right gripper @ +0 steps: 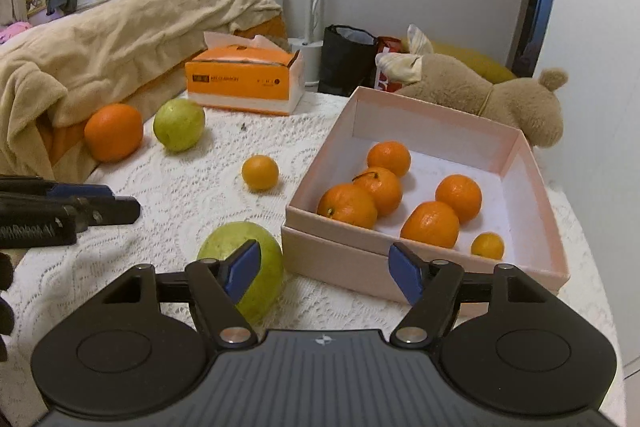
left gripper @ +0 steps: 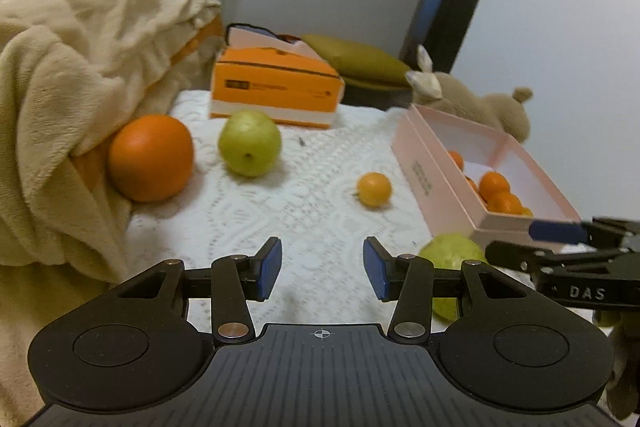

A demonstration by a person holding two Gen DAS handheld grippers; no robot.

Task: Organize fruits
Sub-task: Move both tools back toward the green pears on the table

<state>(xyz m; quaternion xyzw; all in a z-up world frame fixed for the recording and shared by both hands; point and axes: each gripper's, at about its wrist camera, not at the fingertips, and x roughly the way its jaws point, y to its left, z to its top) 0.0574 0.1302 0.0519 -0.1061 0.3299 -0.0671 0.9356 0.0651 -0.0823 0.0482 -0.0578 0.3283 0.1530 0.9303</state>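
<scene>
1. Fruits lie scattered on a white lace cloth [right gripper: 192, 195] that covers the bench; others sit in a pink box [right gripper: 532, 183] on our right.
2. Inside the box we count five oranges [right gripper: 431, 223] and one small yellow-orange fruit [right gripper: 487, 245] near its front wall.
3. Out on the cloth, a large orange [right gripper: 113, 131] rests against a beige blanket [right gripper: 120, 39] at the far left. Just beside it is a green fruit [right gripper: 179, 124].
4. A small yellow-orange citrus [right gripper: 260, 172] sits alone mid-cloth, between that green fruit and the box.
5. A second, larger green fruit [right gripper: 256, 267] lies close to us, just beside the box's front left corner.
6. Our right tool [right gripper: 324, 273] has its blue pads spread wide and pinches nothing. Its left finger [right gripper: 242, 269] shows in front of the near green fruit; we cannot tell whether it touches. Its right finger [right gripper: 406, 277] shows in front of the box's front wall.
7. Our left tool [left gripper: 322, 267] is spread too, empty, over bare cloth, with the near green fruit to its right.
8. Behind the cloth stand an orange tissue box [right gripper: 240, 83] and a brown plush toy [right gripper: 500, 99], which lies behind the pink box.
</scene>
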